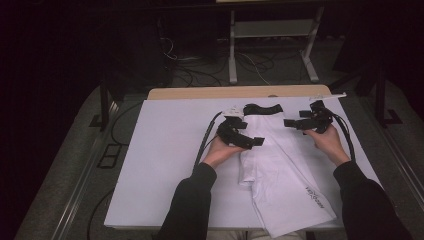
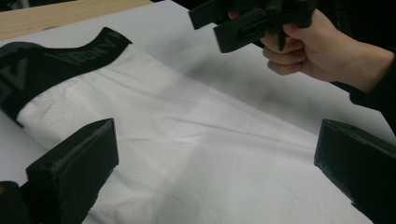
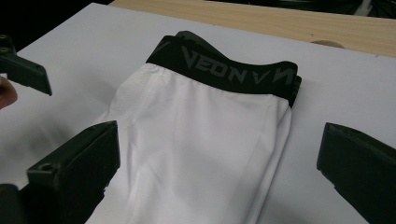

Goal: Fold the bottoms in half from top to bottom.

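High view, left to right. The left gripper (image 1: 250, 140), jaws spread and empty, hovers at centre frame over the left edge of the shorts (image 1: 277, 170). The right gripper (image 1: 292, 123), jaws likewise spread, holds nothing and hangs in the upper right, just beside the garment's right edge. The shorts lie folded on the white board (image 1: 165, 160), long axis running from the waistband (image 1: 262, 108) at upper centre to the lower right; the left gripper is judged nearer. Fabric: white, smooth, with a black lettered waistband.
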Tool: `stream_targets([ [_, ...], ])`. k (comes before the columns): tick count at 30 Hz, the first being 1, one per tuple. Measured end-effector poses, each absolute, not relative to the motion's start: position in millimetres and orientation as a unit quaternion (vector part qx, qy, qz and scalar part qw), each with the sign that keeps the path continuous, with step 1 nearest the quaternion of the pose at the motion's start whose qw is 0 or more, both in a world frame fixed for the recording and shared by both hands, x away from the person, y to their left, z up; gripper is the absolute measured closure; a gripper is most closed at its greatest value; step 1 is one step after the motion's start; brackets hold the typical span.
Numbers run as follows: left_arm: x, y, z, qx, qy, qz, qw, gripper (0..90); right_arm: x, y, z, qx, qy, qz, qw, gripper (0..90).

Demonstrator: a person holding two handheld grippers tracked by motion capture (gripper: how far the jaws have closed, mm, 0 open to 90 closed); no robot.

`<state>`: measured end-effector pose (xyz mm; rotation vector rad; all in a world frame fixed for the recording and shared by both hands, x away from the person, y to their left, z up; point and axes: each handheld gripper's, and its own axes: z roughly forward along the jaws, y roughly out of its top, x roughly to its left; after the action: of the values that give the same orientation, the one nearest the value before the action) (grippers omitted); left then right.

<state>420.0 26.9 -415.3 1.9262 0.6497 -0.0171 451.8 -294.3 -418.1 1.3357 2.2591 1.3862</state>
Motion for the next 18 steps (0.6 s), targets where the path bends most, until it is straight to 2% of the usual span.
stream_targets([
  [18,445,43,-419,0.8,0.315,0.002,0.51,0.0,454,-296,-419,0.45,0.756,0.466,0.087,0.0],
])
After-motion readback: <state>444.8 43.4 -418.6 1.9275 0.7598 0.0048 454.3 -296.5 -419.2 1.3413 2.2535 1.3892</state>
